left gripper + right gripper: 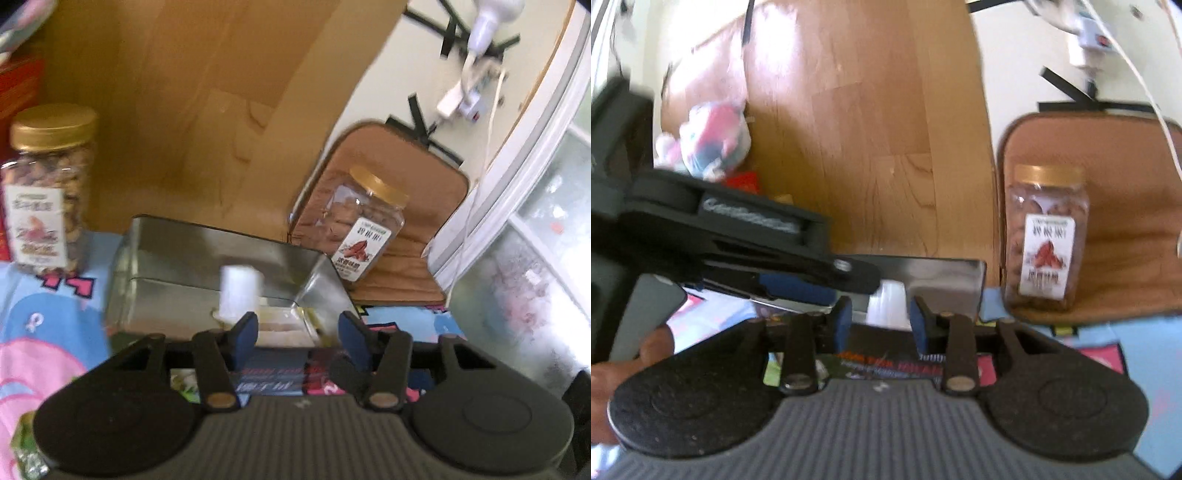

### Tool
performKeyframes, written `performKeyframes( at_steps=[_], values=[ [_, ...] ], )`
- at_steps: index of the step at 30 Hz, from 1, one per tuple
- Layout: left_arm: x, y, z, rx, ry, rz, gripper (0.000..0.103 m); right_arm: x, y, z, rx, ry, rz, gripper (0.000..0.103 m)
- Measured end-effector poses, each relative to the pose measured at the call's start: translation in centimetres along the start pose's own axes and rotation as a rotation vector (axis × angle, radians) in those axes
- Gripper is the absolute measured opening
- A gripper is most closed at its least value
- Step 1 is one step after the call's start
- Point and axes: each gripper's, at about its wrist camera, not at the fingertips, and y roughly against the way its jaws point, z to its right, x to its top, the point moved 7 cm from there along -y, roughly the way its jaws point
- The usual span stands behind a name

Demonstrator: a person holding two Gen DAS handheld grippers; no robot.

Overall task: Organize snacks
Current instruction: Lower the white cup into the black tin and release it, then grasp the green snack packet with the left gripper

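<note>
The left tool point(298, 328) hangs with its blue-padded fingers point(246, 328) partly apart and nothing pressed between them. A small white translucent block point(239, 293) shows just beyond the left pad, but the blur makes it impossible to say whether it touches. Straight ahead sits an open rectangular silver metal tin point(207, 258), its shiny inner walls catching the light, resting on a cartoon-print cloth in blue and pink point(48, 325). Under the fingers lies a dark snack packet with red lettering point(273, 373).

To the left of the tin, an upright clear plastic jar of pale nuts with a gold screw lid point(50, 192) stands on the cloth against a tall brown cardboard panel point(177, 110). To the right, a second clear gold-lidded jar of brown nuts with a white label point(365, 229) stands on a tan quilted cushion point(436, 206) beside the cloth.

The right tool point(881, 321) has its blue pads point(844, 321) at a narrow gap. The white translucent block point(890, 301) shows in line with that gap; whether the pads touch it I cannot tell. In the right wrist view the left tool point(798, 288) reaches in from the left over the tin's rim point(942, 269), with a hand point(646, 350) gripping its handle at the lower left. The jar of brown nuts point(1047, 236) stands on the cushion point(1126, 206) to the right, well apart from both tools. A clear bag of colourful wrapped snacks point(713, 144) lies farther back on the left.
</note>
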Motion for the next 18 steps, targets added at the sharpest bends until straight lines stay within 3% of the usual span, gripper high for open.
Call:
performKeyframes(
  at_steps=[3, 7, 12, 16, 18],
  values=[
    [-0.8, 4.1, -2.9, -0.009, 0.01, 0.064, 0.054, -1.5, 1.7, -0.8, 0.063, -0.049, -0.019, 0.047],
    [-2.1, 7.5, -8.8, 0.119, 0.065, 0.101, 0.054, -4.1, 1.0, -3.5, 0.149, 0.003, -0.118, 0.048],
    [-3.6, 6.3, -14.8, 0.198, 0.177, 0.034, 0.063, -4.9, -2.7, -5.5, 0.175, 0.036, -0.231, 0.052],
    [-4.9, 3.4, -17.2, 0.197, 0.241, -0.023, 0.06, -5.0, -6.5, -4.6, 0.116, 0.006, -0.321, 0.055],
    [-5.2, 3.1, -16.5, 0.187, 0.203, -0.008, 0.055, -5.9, -8.3, -3.8, 0.108, -0.062, -0.387, 0.057]
  ],
)
